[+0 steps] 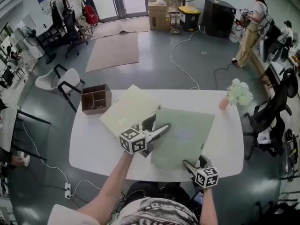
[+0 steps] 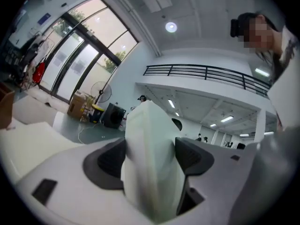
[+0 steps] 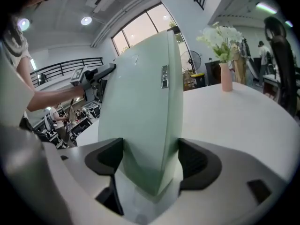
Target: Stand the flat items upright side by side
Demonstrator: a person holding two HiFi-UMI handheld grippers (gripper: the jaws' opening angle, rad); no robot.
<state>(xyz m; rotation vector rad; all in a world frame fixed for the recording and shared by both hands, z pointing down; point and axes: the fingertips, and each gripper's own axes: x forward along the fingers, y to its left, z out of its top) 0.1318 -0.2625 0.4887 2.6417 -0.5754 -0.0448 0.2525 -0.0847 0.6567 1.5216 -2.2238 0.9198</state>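
Two flat, folder-like items are over the white table (image 1: 93, 146). The pale cream item (image 1: 129, 108) slants at the left, raised off the table. My left gripper (image 1: 157, 128) is shut on its near right edge, and in the left gripper view the cream item (image 2: 150, 139) fills the gap between the pads. The pale green item (image 1: 185, 135) is tilted up at the centre right. My right gripper (image 1: 194, 163) is shut on its near corner. In the right gripper view the green item (image 3: 140, 107) rises on edge between the pads, with the left gripper (image 3: 93, 78) beyond it.
A brown wooden organiser box (image 1: 96, 99) stands at the table's back left corner. A pink vase of white flowers (image 1: 236, 95) stands at the back right edge. Chairs flank the table on both sides, and cables trail across the floor behind it.
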